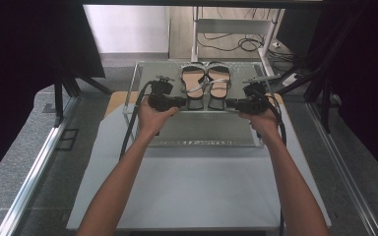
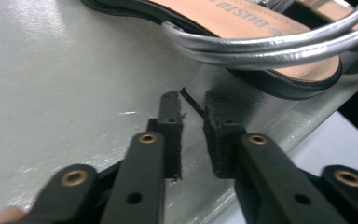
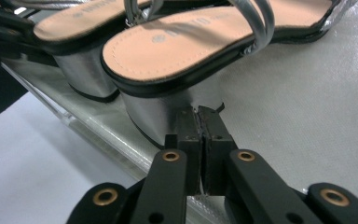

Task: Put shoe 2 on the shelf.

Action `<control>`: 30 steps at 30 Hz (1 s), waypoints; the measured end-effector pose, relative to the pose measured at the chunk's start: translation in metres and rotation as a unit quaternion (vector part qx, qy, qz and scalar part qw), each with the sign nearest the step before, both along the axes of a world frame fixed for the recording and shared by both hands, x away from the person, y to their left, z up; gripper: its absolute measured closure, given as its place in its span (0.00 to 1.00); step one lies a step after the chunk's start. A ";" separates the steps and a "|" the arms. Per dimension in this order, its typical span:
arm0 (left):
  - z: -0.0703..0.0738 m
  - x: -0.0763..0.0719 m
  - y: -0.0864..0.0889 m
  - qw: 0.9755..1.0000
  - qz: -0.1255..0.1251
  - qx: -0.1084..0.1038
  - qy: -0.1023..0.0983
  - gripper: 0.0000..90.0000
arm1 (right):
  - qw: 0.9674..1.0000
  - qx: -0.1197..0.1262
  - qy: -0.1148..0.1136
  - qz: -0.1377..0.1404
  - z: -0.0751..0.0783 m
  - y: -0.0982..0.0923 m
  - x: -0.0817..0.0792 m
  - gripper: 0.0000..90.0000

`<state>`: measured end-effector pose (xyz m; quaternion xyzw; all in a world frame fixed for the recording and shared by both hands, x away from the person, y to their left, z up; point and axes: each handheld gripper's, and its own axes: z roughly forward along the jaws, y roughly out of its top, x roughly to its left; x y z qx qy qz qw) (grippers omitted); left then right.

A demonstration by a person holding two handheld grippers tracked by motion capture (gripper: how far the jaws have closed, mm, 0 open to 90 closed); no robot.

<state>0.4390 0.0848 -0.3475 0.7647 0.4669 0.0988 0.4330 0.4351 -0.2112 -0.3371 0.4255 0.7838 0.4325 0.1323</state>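
Note:
A pair of tan-soled sandals with silver straps stands side by side on a clear raised platform (image 1: 197, 130), toes pointing away from me. My left gripper (image 1: 179, 102) is beside the heel of the left sandal (image 1: 193, 83). In the left gripper view its jaws (image 2: 189, 100) stand a little apart with nothing between them, just below the sandal's black sole edge (image 2: 303, 86). My right gripper (image 1: 229, 103) is beside the right sandal (image 1: 218, 83). In the right gripper view its jaws (image 3: 198, 112) are pressed together, tips right at that sandal's silver block heel (image 3: 156, 109).
The platform rests on a white-covered table (image 1: 192, 182). Behind it stand a metal frame leg (image 1: 195, 34) and loose cables (image 1: 236, 43) on the floor. Aluminium rails (image 1: 34, 167) run along both sides. The second sandal's heel (image 3: 86, 74) stands farther left in the right gripper view.

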 end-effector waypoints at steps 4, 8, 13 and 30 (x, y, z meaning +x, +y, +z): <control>0.005 -0.011 0.010 1.000 0.003 0.002 -0.030 0.78 | 1.000 0.004 -0.004 0.000 -0.001 -0.002 -0.003 0.94; 0.010 -0.027 0.024 0.999 -0.001 0.003 -0.047 0.70 | 1.000 0.011 -0.016 -0.004 0.002 -0.010 -0.013 0.92; 0.007 -0.053 0.044 0.998 -0.010 -0.019 -0.051 0.63 | 0.999 0.022 -0.034 -0.002 0.005 -0.025 -0.036 0.87; -0.075 -0.141 0.079 0.997 -0.075 -0.029 -0.022 0.48 | 0.997 0.036 -0.063 0.023 -0.065 -0.072 -0.140 0.54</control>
